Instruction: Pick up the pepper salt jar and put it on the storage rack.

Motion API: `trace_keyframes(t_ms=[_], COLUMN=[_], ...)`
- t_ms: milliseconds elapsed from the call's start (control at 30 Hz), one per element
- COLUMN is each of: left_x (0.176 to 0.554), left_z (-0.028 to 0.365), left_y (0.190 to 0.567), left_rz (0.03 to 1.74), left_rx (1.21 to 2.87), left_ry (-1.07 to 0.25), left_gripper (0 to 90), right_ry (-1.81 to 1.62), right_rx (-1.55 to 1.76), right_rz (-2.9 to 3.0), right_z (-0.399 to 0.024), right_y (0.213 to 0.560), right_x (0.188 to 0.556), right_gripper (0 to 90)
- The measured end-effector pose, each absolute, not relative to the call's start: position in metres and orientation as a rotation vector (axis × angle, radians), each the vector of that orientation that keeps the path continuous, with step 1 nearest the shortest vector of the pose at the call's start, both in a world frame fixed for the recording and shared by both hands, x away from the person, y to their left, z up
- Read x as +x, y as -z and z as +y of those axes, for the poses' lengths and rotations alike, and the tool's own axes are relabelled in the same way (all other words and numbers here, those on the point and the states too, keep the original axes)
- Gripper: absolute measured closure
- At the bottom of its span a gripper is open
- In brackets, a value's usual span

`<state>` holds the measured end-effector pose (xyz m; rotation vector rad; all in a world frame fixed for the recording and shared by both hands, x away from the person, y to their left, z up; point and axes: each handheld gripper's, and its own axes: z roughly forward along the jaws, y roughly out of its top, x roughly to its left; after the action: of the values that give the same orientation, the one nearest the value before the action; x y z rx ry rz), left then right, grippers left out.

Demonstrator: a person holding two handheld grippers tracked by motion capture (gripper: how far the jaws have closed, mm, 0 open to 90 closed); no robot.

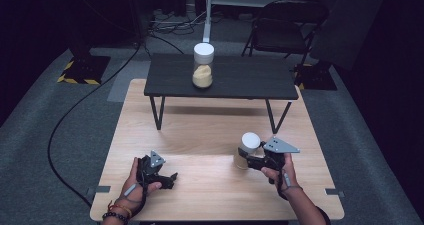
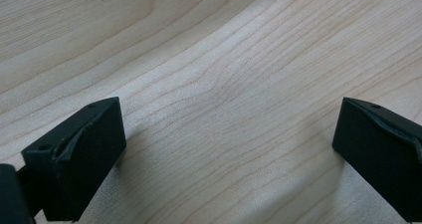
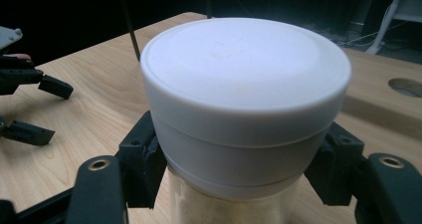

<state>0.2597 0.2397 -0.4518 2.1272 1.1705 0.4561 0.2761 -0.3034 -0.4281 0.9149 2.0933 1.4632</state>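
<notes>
1. Jar with the white lid [image 1: 248, 150]: it stands near the right front of the light wooden table [image 1: 200, 130], upright, with a pale yellowish filling visible through its clear lower part.
2. Right gripper [image 1: 253, 161]: its two black jaws are clamped on this jar from either side, just below the lid. In the right gripper view the jar [image 3: 244, 109] sits squarely between the jaws, the pads pressed against the lower edge of the lid where it meets the glass. No earlier picture is on hand, so only the grip itself can be told.
3. Whether the jar's base touches the tabletop or hangs just above it cannot be told from the high view.
4. Left gripper [image 1: 172, 176]: it rests low over the left front of the table, held in the person's left hand, well apart from the jar. Its jaws stand wide apart with nothing between them; the left gripper view looks at bare wood grain [image 2: 224, 84] between the two black pads.
5. The left gripper also appears at the left edge of the right gripper view [image 3: 37, 109], jaws spread.
6. Second jar [image 1: 203, 65]: same white lid and yellowish filling, standing upright on the dark raised shelf [image 1: 240, 82] at the far side of the table.
7. A black folding chair [image 1: 282, 27] stands on the grey floor behind the shelf.
</notes>
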Motion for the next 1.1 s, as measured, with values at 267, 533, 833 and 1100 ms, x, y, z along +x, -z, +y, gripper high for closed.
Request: trace_keyframes(t_ms=[267,533,833,1100], left_x=[0.26,0.26,0.26,0.26], left_z=[0.24,0.24,0.24,0.24], left_y=[0.452,0.452,0.452,0.452], left_rz=[1.17,1.171,1.169,1.169], left_rx=[2.128,2.127,2.128,2.128], left_ry=[-0.456,-0.456,-0.457,-0.457], left_gripper=[0.5,0.5,0.4,0.4], right_ry=[-1.455,-1.442,-1.412,-1.401], right_rx=[0.944,0.97,0.967,0.95], right_rz=[2.052,2.026,1.986,1.971], right_z=[-0.306,-0.307,-0.305,-0.302], right_y=[0.411,0.393,0.367,0.346], right_x=[0.27,0.269,0.268,0.268], right_gripper=[34.3,34.2,34.2,34.1])
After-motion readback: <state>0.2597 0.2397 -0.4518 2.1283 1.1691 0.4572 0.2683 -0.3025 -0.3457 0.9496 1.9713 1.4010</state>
